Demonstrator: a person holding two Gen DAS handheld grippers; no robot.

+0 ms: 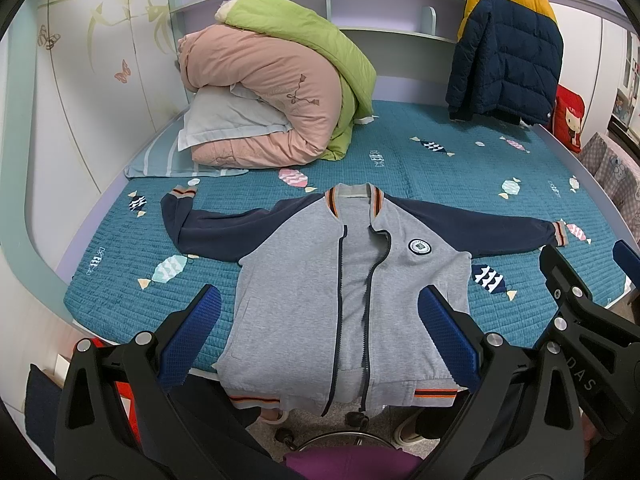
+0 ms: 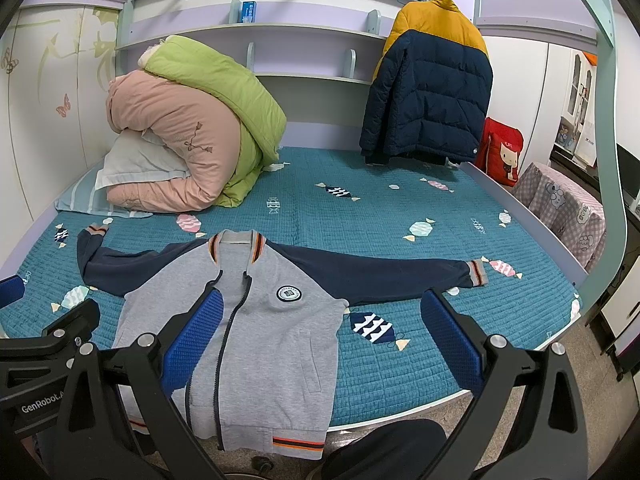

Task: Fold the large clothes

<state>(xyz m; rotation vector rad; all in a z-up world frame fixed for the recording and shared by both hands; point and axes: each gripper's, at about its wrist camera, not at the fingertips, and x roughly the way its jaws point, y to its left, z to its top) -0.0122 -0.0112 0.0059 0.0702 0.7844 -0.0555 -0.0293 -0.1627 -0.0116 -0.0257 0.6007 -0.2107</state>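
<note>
Left wrist view, jacket (image 1: 304,280) spread flat beyond left hand-held gripper (image 1: 320,336), both hand-held grippers released.

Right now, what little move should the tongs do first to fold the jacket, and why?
Probably lower the left tongs toward the jacket's bent sleeve and fold it across the chest. Both tongs, the right tongs too, are open and hold nothing, and the jacket lies flat with its sleeves spread on the bed.
</note>
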